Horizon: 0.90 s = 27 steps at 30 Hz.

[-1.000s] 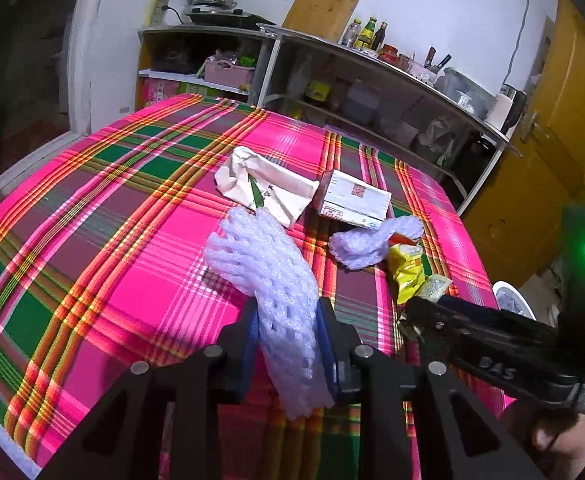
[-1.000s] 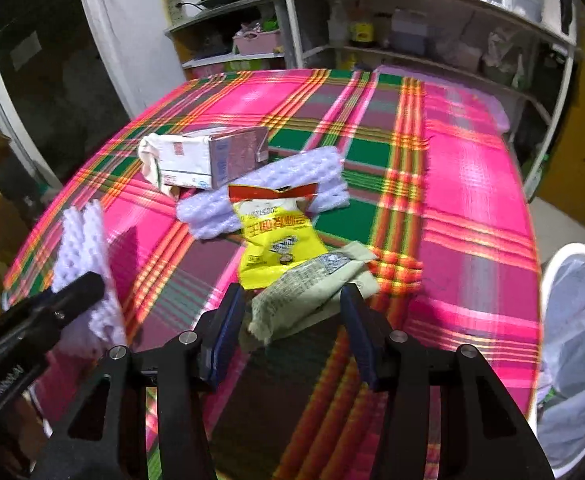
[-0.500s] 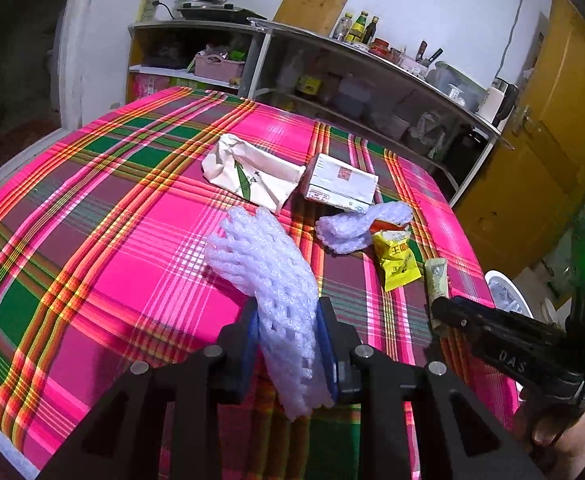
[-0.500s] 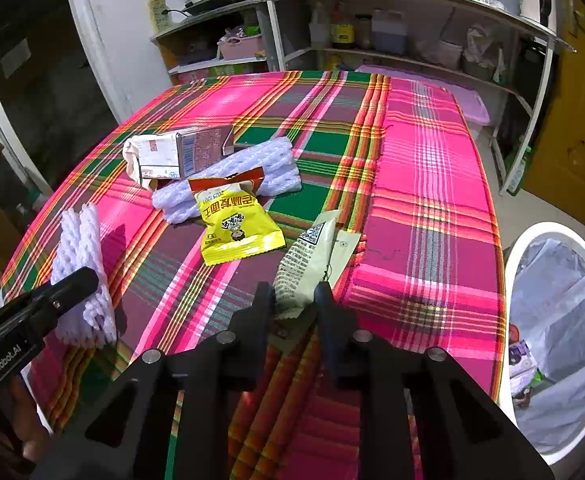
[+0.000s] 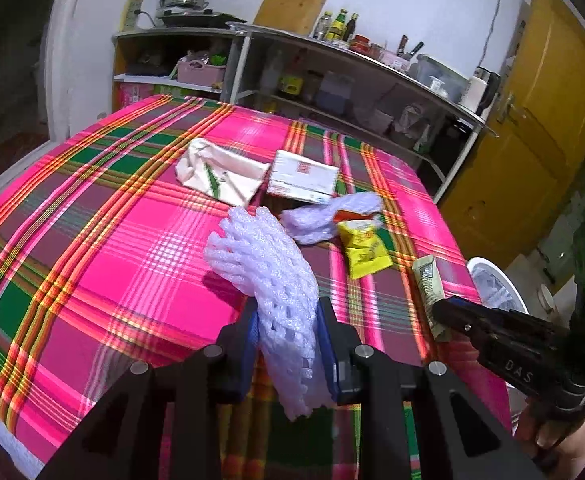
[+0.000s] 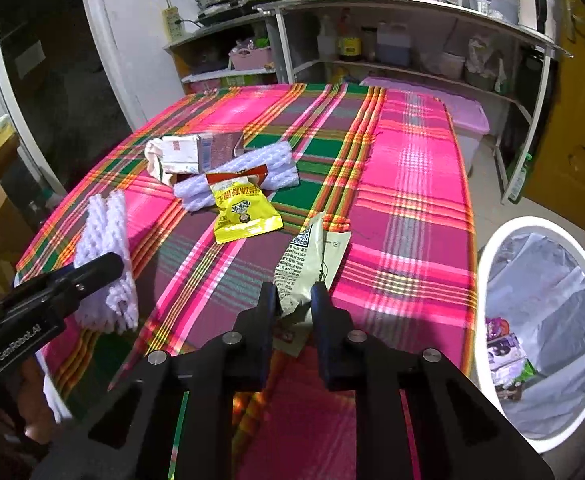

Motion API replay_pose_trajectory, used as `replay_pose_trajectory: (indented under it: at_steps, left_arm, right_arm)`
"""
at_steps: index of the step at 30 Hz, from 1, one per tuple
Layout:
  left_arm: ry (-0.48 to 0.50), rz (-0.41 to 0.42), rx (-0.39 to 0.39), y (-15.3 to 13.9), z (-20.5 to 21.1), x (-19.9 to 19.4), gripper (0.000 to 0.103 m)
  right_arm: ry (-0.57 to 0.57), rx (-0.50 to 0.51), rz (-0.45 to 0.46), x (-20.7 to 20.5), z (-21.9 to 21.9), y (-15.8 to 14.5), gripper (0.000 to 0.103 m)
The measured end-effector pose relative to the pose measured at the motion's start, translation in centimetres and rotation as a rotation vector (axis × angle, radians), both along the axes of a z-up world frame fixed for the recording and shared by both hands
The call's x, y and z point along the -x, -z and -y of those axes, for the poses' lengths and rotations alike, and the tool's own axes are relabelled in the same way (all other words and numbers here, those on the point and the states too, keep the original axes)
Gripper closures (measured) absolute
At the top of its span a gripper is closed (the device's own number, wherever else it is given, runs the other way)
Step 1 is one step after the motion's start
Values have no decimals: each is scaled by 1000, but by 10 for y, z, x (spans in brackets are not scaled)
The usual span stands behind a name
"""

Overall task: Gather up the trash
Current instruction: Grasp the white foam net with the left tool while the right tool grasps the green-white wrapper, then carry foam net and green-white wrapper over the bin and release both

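Both hands are loaded right now. My left gripper (image 5: 288,344) has its fingers clamped on the white foam fruit-net sleeve (image 5: 270,276), which sticks up and away from the fingers over the near part of the pink plaid tabletop (image 5: 132,248). My right gripper (image 6: 294,300) has its fingers pinched tight on the near end of the pale green printed snack wrapper (image 6: 312,256), with the wrapper's long axis running away from me, lifted clear of the cloth.

What matters next, I reckon: the white-rimmed trash bin with a clear liner (image 6: 492,264) sits on the floor off the tabletop's right edge, low and to the right of the right fingers. So the right hand is the nearer one and should probably dump first; the left has to cross the whole near edge.

Still lying further out on the cloth: the yellow snack packet (image 6: 246,216), a second foam net (image 6: 252,172), the small cardboard carton (image 6: 196,152) and a crumpled cream paper bag (image 5: 220,176).
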<state>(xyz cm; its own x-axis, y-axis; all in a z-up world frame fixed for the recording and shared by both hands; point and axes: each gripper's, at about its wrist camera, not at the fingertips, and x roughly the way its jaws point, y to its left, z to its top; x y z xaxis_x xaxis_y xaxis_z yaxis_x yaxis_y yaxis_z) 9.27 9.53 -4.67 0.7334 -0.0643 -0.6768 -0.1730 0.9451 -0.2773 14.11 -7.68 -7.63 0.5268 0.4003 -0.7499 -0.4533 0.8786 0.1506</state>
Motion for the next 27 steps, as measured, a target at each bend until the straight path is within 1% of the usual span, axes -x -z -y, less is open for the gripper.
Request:
replay_pose_trajectory:
  at_steps: [11,18,27]
  left_arm:
    - [86,57,-41,-28,40,14,75]
    - [143,92,-63,-46,71,25,75]
    - [216,120,-77,-61,108,36,75]
  right_arm:
    - [32,-60,87,30,37,-33,85]
    - [61,-86,118,48,64,-45,85]
    - [100,-110,149,69,94,-56,85]
